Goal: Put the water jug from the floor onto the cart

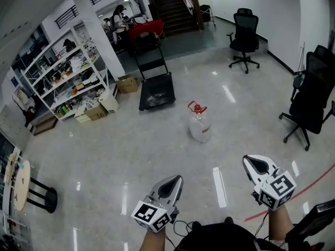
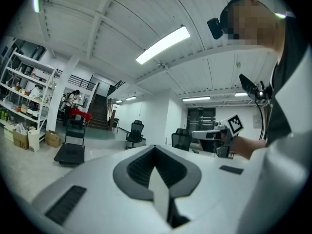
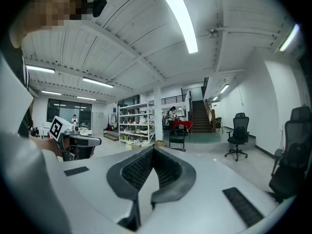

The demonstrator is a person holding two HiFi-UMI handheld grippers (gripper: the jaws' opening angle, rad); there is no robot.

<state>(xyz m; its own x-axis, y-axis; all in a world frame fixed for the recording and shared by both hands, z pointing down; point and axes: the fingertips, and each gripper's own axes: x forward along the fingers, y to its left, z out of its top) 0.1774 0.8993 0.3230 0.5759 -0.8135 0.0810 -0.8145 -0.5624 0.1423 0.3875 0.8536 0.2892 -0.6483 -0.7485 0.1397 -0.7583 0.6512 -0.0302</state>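
A clear water jug (image 1: 199, 123) with a red cap and handle stands upright on the glossy floor, mid-room. Behind it to the left sits a black flat cart (image 1: 156, 90) with an upright push handle, also seen far off as the cart (image 2: 69, 153) in the left gripper view and the cart (image 3: 177, 139) in the right gripper view. My left gripper (image 1: 175, 181) and right gripper (image 1: 251, 162) are held level near the bottom of the head view, well short of the jug. Both have their jaws closed together with nothing between them. The jug is hidden in both gripper views.
White shelving (image 1: 65, 77) full of goods lines the left, with cardboard boxes (image 1: 127, 83) beside it. Black office chairs stand at the back chair (image 1: 245, 41) and right chair (image 1: 311, 101). A round stool table (image 1: 21, 184) is at the left. A person (image 1: 118, 20) stands near stairs.
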